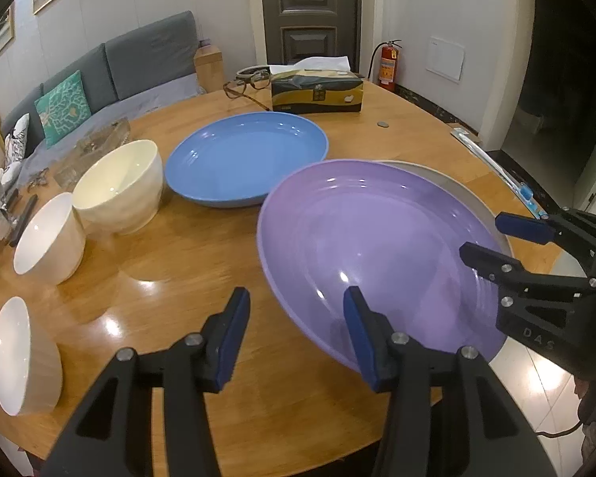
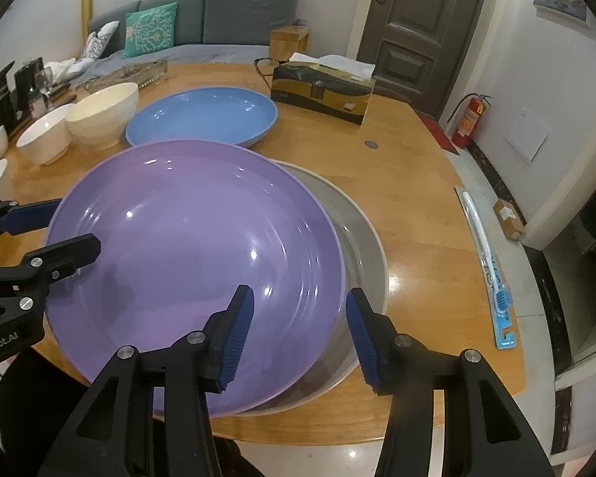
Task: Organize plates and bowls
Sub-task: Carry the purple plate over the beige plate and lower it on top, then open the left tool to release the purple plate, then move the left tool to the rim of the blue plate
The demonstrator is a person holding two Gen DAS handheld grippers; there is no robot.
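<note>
A purple plate (image 1: pixel 377 246) (image 2: pixel 194 246) lies on a grey plate (image 1: pixel 457 187) (image 2: pixel 361 230), shifted to the left of it. My left gripper (image 1: pixel 296 302) (image 2: pixel 75 224) is open and straddles the purple plate's left rim, with neither pad pressing on it. My right gripper (image 2: pixel 298 298) (image 1: pixel 482 235) is open across the plate's right rim, its pads also clear of it. A blue plate (image 1: pixel 246 155) (image 2: pixel 202 115) sits behind. To the left stand a cream bowl (image 1: pixel 119 190) (image 2: pixel 103 115) and white bowls (image 1: pixel 47 238) (image 2: pixel 43 135).
A tissue box (image 1: pixel 318 93) (image 2: pixel 322 91) and glasses (image 1: pixel 246 83) stand at the far side of the round wooden table (image 1: pixel 186 262). A coin (image 2: pixel 371 143) and a packaged toothbrush (image 2: pixel 488 266) lie to the right. The table's near edge runs just under both grippers.
</note>
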